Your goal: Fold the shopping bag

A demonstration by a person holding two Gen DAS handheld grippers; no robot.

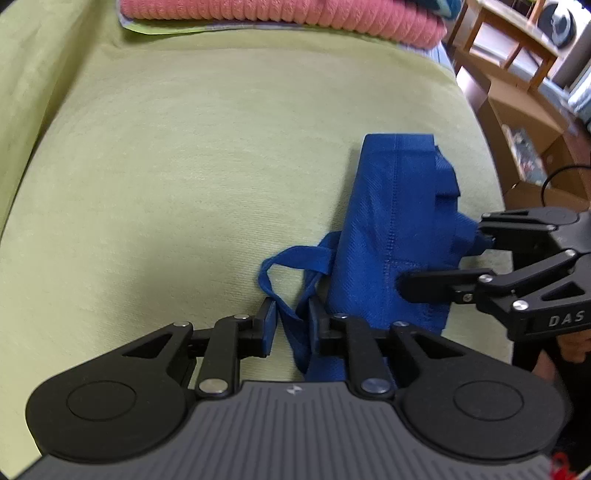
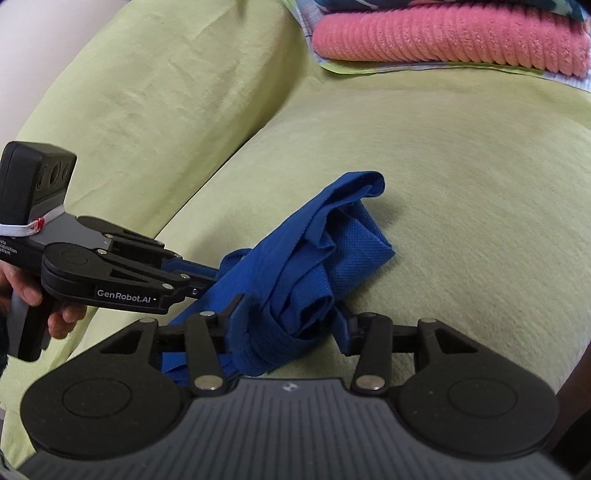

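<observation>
A blue woven shopping bag (image 1: 399, 221) lies folded into a narrow bundle on the green sofa seat (image 1: 203, 166); it also shows in the right wrist view (image 2: 314, 266). Its handle straps (image 1: 291, 280) trail toward me. My left gripper (image 1: 291, 325) stands partly open with a strap running between its fingers, and it shows from the side in the right wrist view (image 2: 207, 277). My right gripper (image 2: 288, 328) is open around the bunched near end of the bag. In the left wrist view it (image 1: 439, 258) straddles the bag's right edge.
A pink knitted blanket (image 1: 288, 14) lies folded at the back of the seat, also in the right wrist view (image 2: 450, 37). The sofa backrest (image 2: 147, 103) rises at left. Cardboard boxes (image 1: 524, 129) and a wooden stool (image 1: 509, 40) stand on the floor beyond the seat's right edge.
</observation>
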